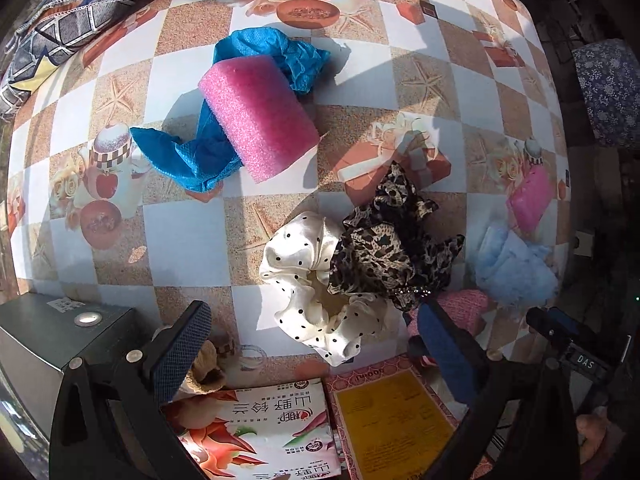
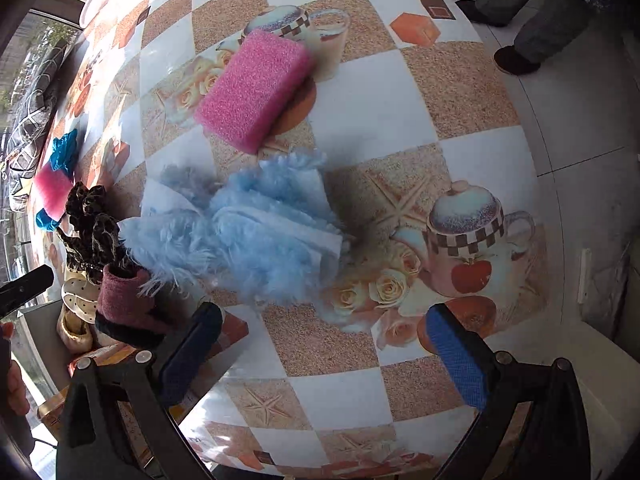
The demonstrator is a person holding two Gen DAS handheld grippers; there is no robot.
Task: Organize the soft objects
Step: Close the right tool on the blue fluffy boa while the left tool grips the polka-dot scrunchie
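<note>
Printed cartons (image 1: 280, 428) under left gripper (image 1: 316, 344) escape right view

Tablecloth (image 1: 188, 240): white and sandy-brown checks, starfish and teapot prints. Foam block (image 1: 260, 116): pink. Crumpled cloth (image 1: 192, 156): bright blue. Scrunchie (image 1: 304, 256): cream with black dots. Second scrunchie (image 1: 384, 248): leopard print. Fluffy cloth (image 2: 256, 236): pale blue. Gripper pads (image 2: 456, 356): blue.

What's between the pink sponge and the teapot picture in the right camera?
In the right wrist view, the fluffy blue cloth lies partly between the pink sponge and the printed teapot; the rest is bare tablecloth.
</note>
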